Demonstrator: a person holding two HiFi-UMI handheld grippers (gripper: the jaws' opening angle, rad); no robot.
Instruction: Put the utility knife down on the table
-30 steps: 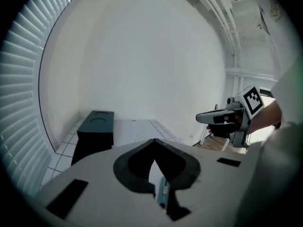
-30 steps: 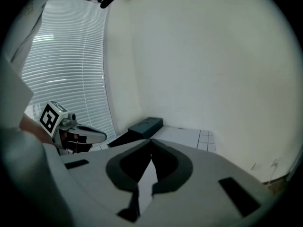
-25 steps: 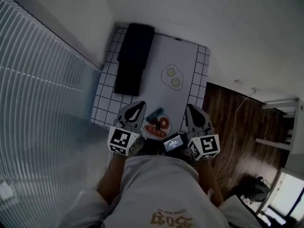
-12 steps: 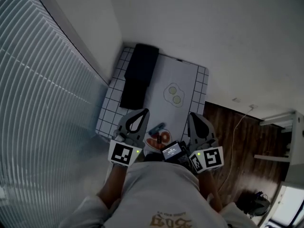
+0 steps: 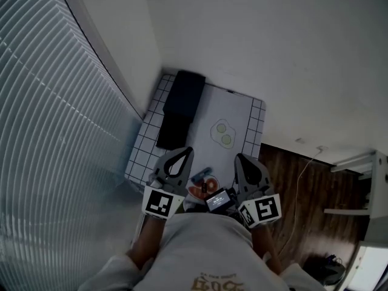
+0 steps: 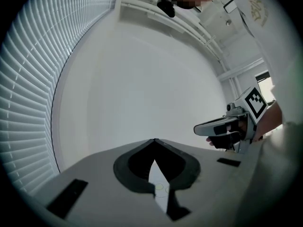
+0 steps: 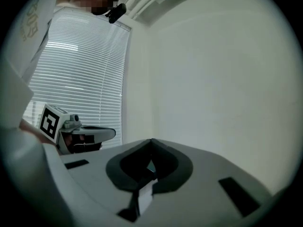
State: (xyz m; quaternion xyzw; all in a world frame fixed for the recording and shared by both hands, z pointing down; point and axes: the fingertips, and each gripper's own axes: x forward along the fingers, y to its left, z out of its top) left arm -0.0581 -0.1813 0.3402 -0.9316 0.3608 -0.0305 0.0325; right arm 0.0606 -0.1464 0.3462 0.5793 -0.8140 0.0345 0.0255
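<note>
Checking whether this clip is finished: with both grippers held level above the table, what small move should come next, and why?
Probably none, other than holding both clear: the left gripper and right gripper are shut on nothing, and a blue thing, likely the utility knife, already lies on the table, apart from both.

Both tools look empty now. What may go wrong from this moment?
1. The blue thing, probably the utility knife, lies beside the plate near the front edge of the table; a careless sweep may push it off.
2. The left tool and the right tool, both shut and empty, hang on either side of the plate; lowering one blindly may strike it.
</note>
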